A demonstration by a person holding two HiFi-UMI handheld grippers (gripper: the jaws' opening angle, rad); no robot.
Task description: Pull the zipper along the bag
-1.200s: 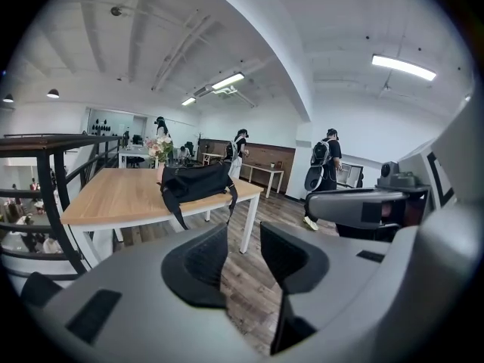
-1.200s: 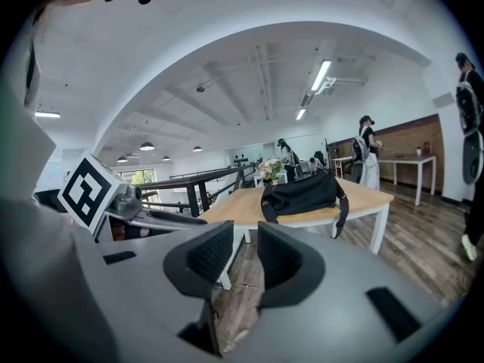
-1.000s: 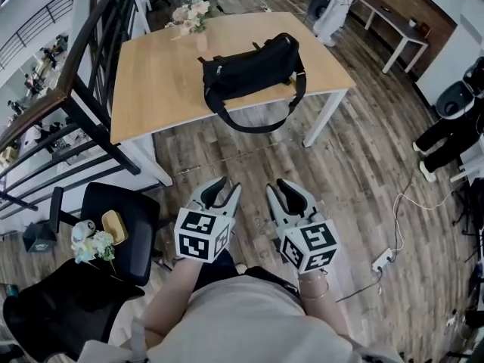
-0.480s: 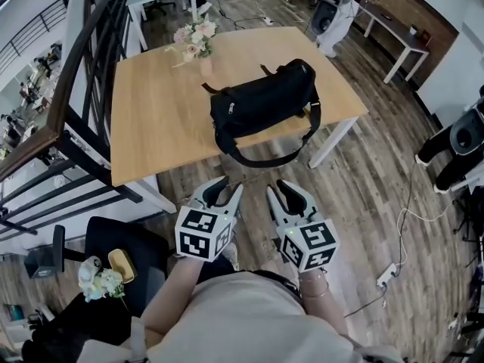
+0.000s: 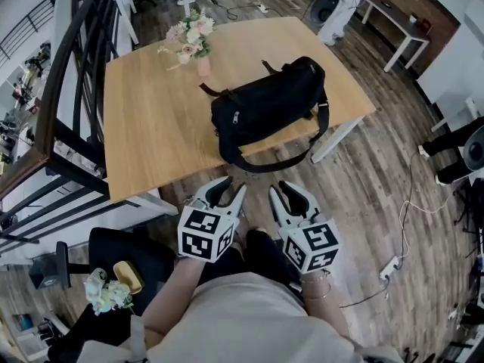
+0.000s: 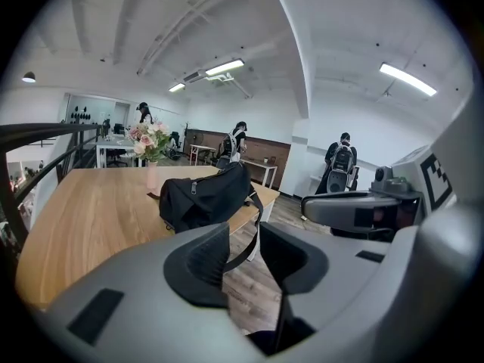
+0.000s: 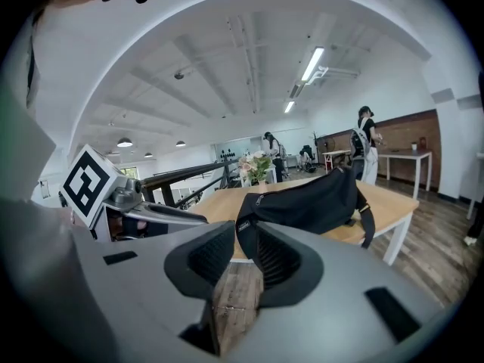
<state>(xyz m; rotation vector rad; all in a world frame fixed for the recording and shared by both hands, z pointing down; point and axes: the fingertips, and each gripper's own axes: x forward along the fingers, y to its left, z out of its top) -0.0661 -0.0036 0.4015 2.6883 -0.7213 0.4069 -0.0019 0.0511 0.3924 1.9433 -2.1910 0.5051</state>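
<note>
A black duffel bag (image 5: 268, 100) lies on the wooden table (image 5: 151, 134), its shoulder strap (image 5: 276, 163) hanging over the near edge. A small zipper pull (image 6: 192, 189) shows on the bag's left end. Both grippers are held side by side in the air over the floor, short of the table and apart from the bag. My left gripper (image 5: 229, 190) is open and empty. My right gripper (image 5: 286, 193) is also open; its jaws have just been closing a little, with nothing between them. Both gripper views look between the jaws (image 6: 243, 237) (image 7: 246, 240) toward the bag (image 7: 310, 199).
A vase of flowers (image 5: 193, 40) stands at the table's far left. A dark railing (image 5: 68, 89) runs along the left. A black chair (image 5: 121, 252) with flowers is at lower left. A cable and power strip (image 5: 391, 267) lie on the floor at right. People stand far behind.
The table and bag have come nearer in the head view. Both grippers have moved forward toward the table together, still side by side.
</note>
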